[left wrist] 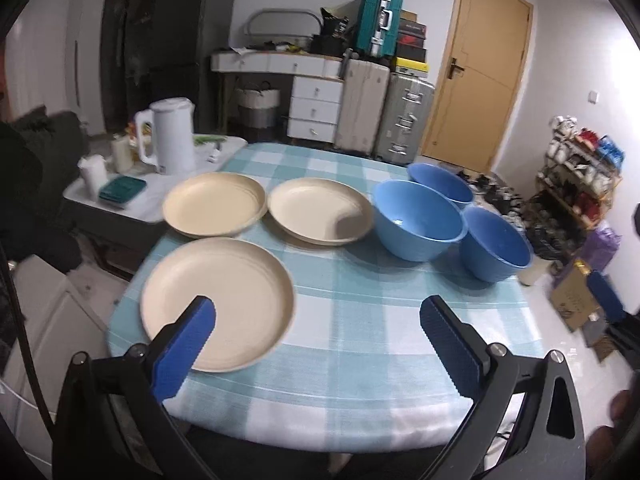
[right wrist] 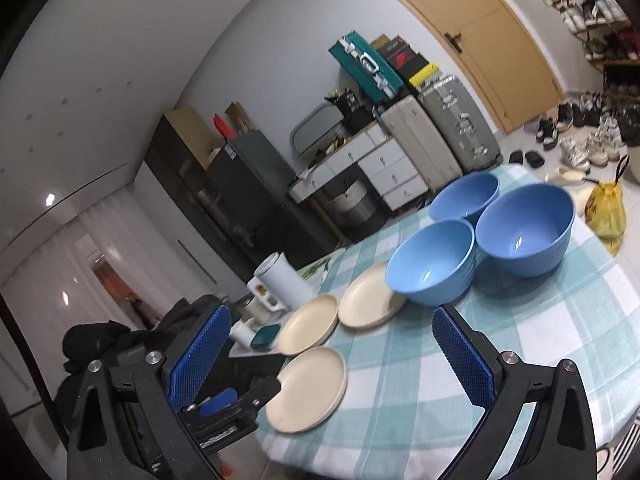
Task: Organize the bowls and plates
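Three cream plates lie on the checked tablecloth (left wrist: 360,320): a near plate (left wrist: 224,300), a far-left plate (left wrist: 214,204) and a middle plate (left wrist: 320,210). Three blue bowls stand to their right: a front bowl (left wrist: 418,220), a right bowl (left wrist: 494,244) and a back bowl (left wrist: 442,182). My left gripper (left wrist: 318,314) is open and empty above the table's near edge, its left finger over the near plate. My right gripper (right wrist: 332,326) is open and empty, tilted, above the near plate (right wrist: 310,388); the bowls (right wrist: 432,264) show ahead of it.
A side table at the left holds a white kettle (left wrist: 170,140), a cup and a teal box (left wrist: 122,188). Suitcases (left wrist: 404,116), drawers and a door stand behind. A shoe rack (left wrist: 576,176) and boxes sit on the floor at the right.
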`<state>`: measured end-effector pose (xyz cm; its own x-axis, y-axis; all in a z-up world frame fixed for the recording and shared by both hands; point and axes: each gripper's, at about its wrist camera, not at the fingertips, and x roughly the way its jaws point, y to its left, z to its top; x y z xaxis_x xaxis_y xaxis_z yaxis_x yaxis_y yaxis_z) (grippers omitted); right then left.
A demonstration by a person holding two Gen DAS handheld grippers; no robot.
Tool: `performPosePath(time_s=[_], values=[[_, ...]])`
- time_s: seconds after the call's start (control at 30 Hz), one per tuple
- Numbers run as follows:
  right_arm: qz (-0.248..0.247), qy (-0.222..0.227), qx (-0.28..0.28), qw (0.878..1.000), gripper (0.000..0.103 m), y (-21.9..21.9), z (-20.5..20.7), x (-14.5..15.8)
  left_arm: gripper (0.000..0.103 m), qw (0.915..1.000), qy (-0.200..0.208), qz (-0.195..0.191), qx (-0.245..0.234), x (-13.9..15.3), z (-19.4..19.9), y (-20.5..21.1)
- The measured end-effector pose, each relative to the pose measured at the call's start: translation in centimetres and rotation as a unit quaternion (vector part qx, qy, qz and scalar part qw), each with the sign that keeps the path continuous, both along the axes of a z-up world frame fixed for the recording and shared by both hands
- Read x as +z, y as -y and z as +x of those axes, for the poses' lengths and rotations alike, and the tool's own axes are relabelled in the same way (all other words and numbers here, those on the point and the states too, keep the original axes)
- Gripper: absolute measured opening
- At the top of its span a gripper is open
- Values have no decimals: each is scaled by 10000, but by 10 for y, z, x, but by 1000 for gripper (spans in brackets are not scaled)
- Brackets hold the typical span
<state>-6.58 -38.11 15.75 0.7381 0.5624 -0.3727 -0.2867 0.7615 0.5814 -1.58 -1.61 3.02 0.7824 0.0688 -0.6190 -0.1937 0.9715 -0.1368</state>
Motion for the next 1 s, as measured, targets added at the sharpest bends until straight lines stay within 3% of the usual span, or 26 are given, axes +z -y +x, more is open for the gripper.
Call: performPosePath(time_s=[0.13,0.27,0.4,0.5,0.7,0.77,0.87,1.0], values=[[-665,-110,-235,9975,103,-45,11,-24,103,9991,302,287,82,-4,-2,-2],[-1017,-60,-412,9939,103,-70,10,-23,103,9953,675,581,-381,-10,-1,3],[-1310,-388,-296,9902,103,-104,23,-38,103,9979,339,347,-423,-21,12,0],[-1334,-605,-250,9889,103,-109,31,-52,103,9980,286,398,-391,-28,16,-4],[-1232,-519,-363,9904,103,-105,42,-72,103,9979,190,600,-129,-37,17,-16],[-1218,-750,-327,9892,103,-107,51,-79,103,9981,100,613,-34,-40,20,-22],[-1472,-1449,-346,9778,103,-115,74,-101,103,9985,19,551,14,-43,23,-29],[-1489,-1441,-161,9782,103,-128,83,-114,103,9982,-2,592,75,-42,24,-32]])
